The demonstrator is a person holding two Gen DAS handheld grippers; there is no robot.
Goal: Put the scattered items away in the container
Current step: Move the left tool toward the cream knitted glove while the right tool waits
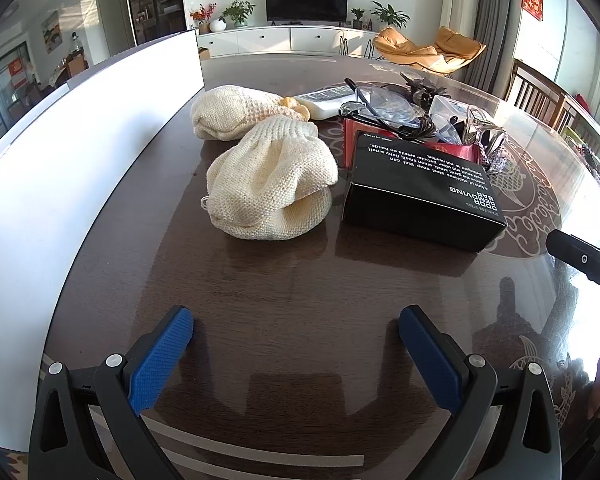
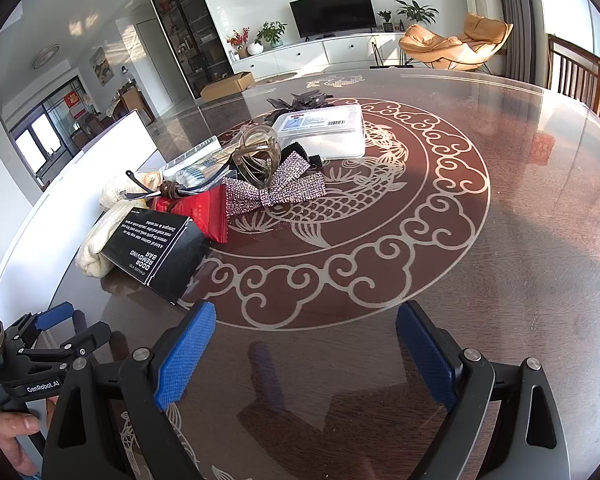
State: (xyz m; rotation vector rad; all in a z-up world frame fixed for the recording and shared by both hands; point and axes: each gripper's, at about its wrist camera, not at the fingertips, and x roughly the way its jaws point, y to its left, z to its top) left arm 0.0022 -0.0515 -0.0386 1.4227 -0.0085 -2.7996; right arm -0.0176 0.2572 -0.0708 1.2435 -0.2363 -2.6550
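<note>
The scattered items lay ahead of both claws: soft, light knitted pouches [image 1: 272, 188], likely best pinched at a fold, and a stiff, smooth black box [image 1: 420, 192], best gripped across its narrow sides. The left gripper [image 1: 296, 356] and right gripper [image 2: 306, 356] stood wide open, holding and touching nothing, with the white container [image 1: 80, 152] left of the left claw.

Both grippers have black frames with silver screws and blue textured fingers [image 1: 162, 356]. The left gripper [image 2: 66, 326] carries white "GenRobot.AI" lettering at the frame's lower left.
</note>
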